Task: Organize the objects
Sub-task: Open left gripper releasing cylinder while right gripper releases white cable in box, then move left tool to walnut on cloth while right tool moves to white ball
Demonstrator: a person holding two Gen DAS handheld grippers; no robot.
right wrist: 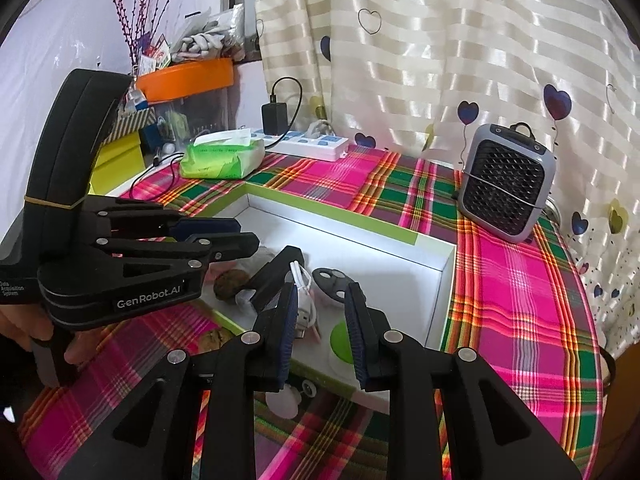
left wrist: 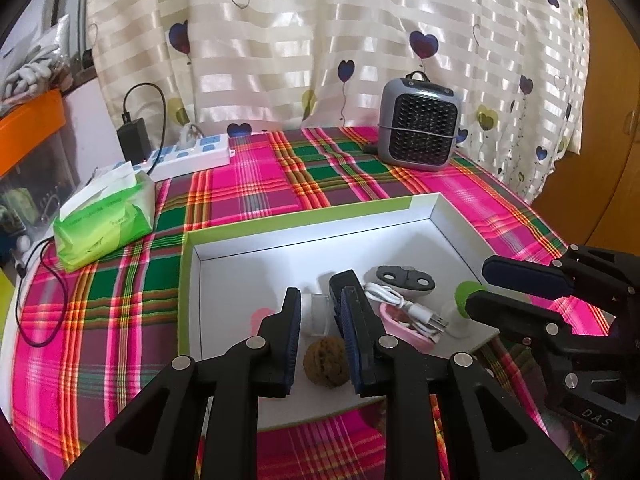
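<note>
A shallow white box with a green rim (left wrist: 300, 212) lies on the plaid cloth. Inside it are a brown walnut (left wrist: 326, 362), a white USB cable (left wrist: 400, 308), a pink dish (left wrist: 416, 338), a grey oval device (left wrist: 404, 278), a small clear jar (left wrist: 316, 308) and a green-capped white bottle (left wrist: 460, 304). My left gripper (left wrist: 322, 320) hovers open above the walnut and jar, touching neither. My right gripper (right wrist: 323, 320) is open over the cable (right wrist: 302, 284) and the green cap (right wrist: 340, 340), pads clear of both. Each gripper shows in the other's view: right (left wrist: 478, 286), left (right wrist: 246, 234).
A grey mini fan (left wrist: 420, 128) stands at the back right. A green tissue pack (left wrist: 106, 220), a white power strip (left wrist: 188, 152) with a black charger, and an orange-lidded bin (left wrist: 32, 128) sit at the left. Another walnut (right wrist: 214, 340) lies outside the box. A curtain hangs behind.
</note>
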